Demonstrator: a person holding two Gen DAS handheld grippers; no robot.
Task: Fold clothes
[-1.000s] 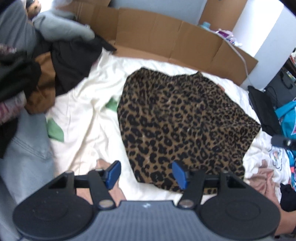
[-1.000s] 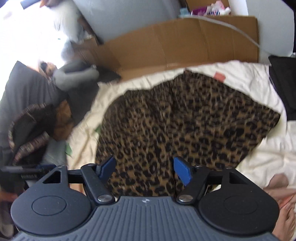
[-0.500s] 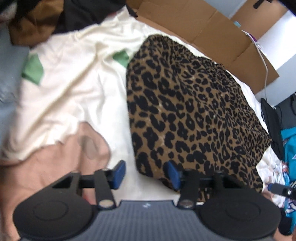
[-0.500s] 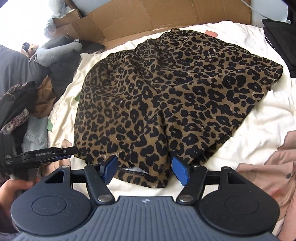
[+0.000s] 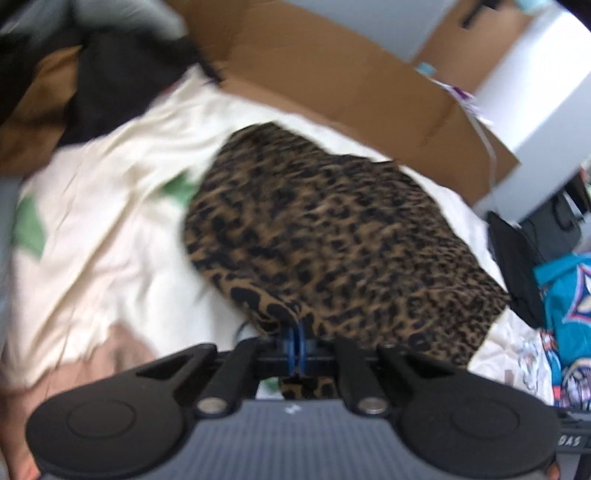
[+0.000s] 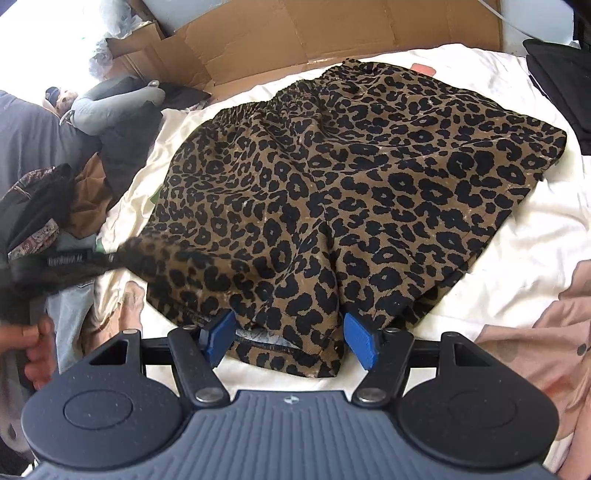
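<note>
Leopard-print shorts (image 6: 351,177) lie flat on a cream sheet (image 6: 517,258), waistband at the far side. My left gripper (image 5: 296,343) is shut on the shorts' (image 5: 332,240) near left hem corner, and the fabric bunches up around its blue pads. From the right wrist view that left gripper (image 6: 107,258) shows at the left, with the corner lifted off the sheet and pulled toward it. My right gripper (image 6: 290,338) stands open at the near hem. The crotch part of the hem lies between its blue pads (image 6: 221,336), which do not press on it.
Flattened cardboard (image 6: 332,29) lines the far side of the bed. A heap of dark, grey and brown clothes (image 6: 55,166) lies at the left. A pink garment (image 6: 535,350) lies at the near right, with black bags (image 5: 517,266) and a teal garment (image 5: 565,295) further right. A hand (image 6: 37,339) holds the left tool.
My left gripper closed on the shorts' left hem corner and raised it. My right gripper sank to the near hem, with its jaws unchanged.
</note>
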